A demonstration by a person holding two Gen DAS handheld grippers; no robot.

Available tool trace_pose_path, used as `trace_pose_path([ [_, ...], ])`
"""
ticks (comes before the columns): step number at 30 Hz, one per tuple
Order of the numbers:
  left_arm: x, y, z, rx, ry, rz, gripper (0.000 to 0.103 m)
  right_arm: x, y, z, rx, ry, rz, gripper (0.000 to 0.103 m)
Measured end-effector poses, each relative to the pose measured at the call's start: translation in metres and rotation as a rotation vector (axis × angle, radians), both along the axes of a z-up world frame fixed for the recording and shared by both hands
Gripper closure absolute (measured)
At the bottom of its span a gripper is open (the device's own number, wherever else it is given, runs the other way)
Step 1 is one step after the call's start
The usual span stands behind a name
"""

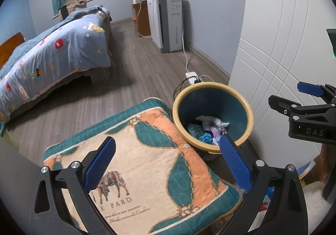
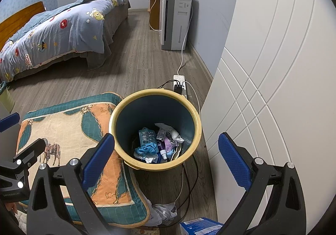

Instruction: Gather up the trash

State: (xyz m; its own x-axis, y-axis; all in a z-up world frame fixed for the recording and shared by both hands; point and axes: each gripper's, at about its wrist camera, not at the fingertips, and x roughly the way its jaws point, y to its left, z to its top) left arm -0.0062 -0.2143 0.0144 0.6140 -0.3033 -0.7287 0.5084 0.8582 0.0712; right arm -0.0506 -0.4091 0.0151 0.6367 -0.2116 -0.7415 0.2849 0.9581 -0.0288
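On cushion (image 1: 134,163): "PARD" legible; right claw (image 1: 294,96) body reads "DAS".

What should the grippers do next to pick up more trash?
Probably lower the right gripper toward the crumpled grey scrap on the floor beside the cushion. Both grippers are open and empty, the bin already holds trash, and that scrap looks like the nearest loose piece outside it.

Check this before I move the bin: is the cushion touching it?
Touching. In the right wrist view the cushion has its corner pressed against the trash bin just below its rim, no gap.
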Motion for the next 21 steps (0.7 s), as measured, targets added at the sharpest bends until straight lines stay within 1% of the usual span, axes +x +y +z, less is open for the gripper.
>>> trace_pose_path([
  [21,-0.0008,0.0000,-0.0002,-0.001,0.001,-0.002,0.005,-0.0006,-0.0018,-0.0002,-0.001,0.003,-0.002,0.006],
])
